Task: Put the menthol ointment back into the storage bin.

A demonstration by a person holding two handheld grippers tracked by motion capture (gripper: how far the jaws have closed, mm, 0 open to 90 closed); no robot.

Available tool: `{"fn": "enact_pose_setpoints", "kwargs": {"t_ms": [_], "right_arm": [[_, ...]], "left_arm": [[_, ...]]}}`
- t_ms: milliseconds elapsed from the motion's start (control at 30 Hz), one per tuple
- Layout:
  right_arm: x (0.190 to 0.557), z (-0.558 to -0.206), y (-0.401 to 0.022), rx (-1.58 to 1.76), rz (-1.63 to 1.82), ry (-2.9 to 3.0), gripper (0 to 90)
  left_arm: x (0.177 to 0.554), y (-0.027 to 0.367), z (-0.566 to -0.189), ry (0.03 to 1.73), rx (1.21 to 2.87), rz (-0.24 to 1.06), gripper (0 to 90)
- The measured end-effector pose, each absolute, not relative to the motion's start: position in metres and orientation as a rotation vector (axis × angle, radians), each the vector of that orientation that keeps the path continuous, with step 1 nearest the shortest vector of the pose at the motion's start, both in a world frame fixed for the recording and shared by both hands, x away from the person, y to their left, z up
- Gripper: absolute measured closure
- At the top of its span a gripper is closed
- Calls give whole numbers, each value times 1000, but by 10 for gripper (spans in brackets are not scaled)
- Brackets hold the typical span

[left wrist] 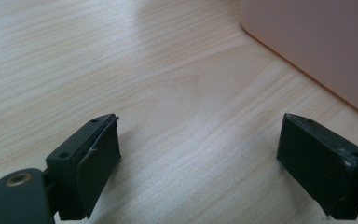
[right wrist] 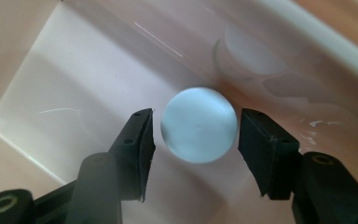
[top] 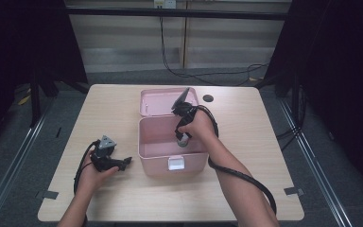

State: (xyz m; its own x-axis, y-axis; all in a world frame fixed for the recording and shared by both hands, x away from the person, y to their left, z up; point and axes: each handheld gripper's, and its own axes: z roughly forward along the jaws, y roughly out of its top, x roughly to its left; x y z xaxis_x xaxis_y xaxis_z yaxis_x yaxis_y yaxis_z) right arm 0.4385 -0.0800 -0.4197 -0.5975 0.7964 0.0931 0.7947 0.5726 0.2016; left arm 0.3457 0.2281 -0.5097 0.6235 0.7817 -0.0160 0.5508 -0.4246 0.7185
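Observation:
A pale blue round object (right wrist: 198, 125) rests on the floor of an open pink box (top: 158, 163), near its front wall. My right gripper (right wrist: 196, 116) reaches down into the box (right wrist: 74, 84) and straddles the object, with a thin gap between each pad and its sides. From the high view the right gripper (top: 183, 138) points down at the grey-looking object (top: 182, 144). My left gripper (top: 126, 162) lies low over the table, left of the box, pointing toward it. In its own view the left gripper (left wrist: 201, 119) is wide open over bare wood, the box wall (left wrist: 317, 42) ahead at upper right.
The box lid (top: 160, 101) stands open behind the box. A white latch (top: 176, 162) sits on the front wall. A small black disc (top: 208, 98) lies on the table (top: 246, 189) behind right of the lid. Cables run across the floor beyond the table.

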Motion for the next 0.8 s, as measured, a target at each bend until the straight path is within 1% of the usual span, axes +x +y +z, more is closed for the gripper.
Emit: {"fn": "enact_pose_setpoints", "kwargs": {"t_ms": [500, 800], "right_arm": [[420, -393, -86, 1313, 398, 2792, 455], [403, -379, -89, 1215, 423, 2835, 485]], "left_arm": [[346, 228, -510, 1040, 2140, 421, 125], [346, 228, -510, 1039, 2140, 421, 125]]}}
